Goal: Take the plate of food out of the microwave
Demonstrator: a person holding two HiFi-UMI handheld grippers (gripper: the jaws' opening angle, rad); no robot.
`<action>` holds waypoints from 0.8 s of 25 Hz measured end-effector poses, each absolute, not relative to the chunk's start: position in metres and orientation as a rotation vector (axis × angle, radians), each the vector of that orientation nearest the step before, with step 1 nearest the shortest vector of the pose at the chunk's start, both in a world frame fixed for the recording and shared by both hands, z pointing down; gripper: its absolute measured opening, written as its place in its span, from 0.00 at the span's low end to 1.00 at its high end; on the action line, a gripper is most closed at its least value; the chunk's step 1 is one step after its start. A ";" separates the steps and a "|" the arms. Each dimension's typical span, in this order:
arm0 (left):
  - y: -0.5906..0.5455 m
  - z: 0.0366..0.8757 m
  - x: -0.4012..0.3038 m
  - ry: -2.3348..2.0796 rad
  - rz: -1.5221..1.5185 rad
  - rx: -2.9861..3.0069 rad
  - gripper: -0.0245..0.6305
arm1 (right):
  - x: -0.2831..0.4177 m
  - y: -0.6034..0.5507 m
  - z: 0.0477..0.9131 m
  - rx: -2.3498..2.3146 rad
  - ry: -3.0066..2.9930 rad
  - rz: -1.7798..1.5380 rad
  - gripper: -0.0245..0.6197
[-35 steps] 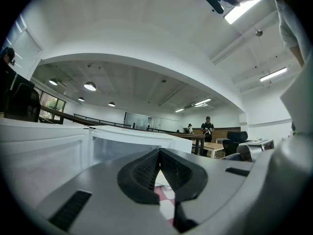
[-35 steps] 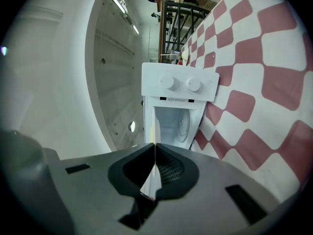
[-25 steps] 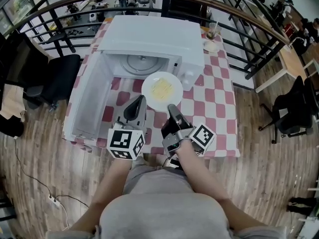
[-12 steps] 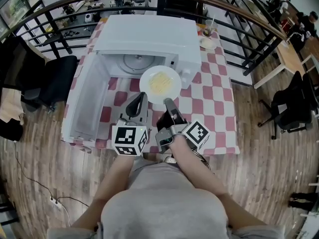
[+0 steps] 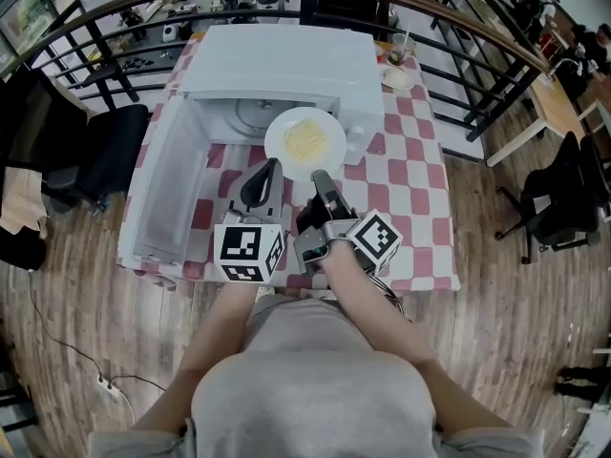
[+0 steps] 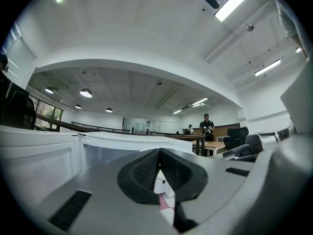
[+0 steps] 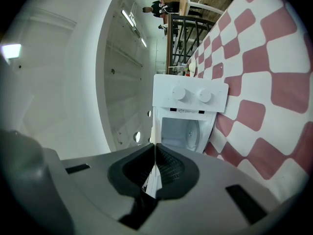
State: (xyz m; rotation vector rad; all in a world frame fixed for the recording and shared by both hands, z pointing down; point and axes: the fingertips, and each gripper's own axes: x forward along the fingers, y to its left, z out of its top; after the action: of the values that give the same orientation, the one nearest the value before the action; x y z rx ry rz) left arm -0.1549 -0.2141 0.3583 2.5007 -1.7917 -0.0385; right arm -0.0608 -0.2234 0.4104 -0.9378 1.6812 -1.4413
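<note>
The right gripper (image 5: pixel 321 176) pinches the near rim of the plate (image 5: pixel 334 143) so the food (image 5: pixel 305 141) rides level beyond its fingertips, before the microwave (image 5: pixel 286 65). The left gripper (image 5: pixel 272 166), fingers together and empty, idles alongside.

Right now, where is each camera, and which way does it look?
Head view: on the head, looking steeply down at microwave, plate; shows arms, left hand-held gripper, right hand-held gripper.
Left gripper view: rides the left one, looking level across the room; shows shut jaws.
Right gripper view: rides the right one, rolled sideways, facing the microwave; shows jaws pinching the plate.
Shared: all see the microwave.
</note>
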 end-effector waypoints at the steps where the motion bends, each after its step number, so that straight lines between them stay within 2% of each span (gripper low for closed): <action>1: -0.214 0.358 -0.154 -1.793 -0.039 2.503 0.04 | -0.060 -0.223 0.410 -0.931 1.671 -1.443 0.09; 20: -0.221 0.351 -0.147 -1.793 -0.061 2.528 0.04 | -0.061 -0.231 0.406 -0.922 1.655 -1.435 0.09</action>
State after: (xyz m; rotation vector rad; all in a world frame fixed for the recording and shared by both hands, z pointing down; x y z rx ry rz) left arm -0.1471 -0.2206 0.3513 2.5278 -1.7929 -0.0613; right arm -0.0607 -0.2309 0.4060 -0.9223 1.6546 -1.4354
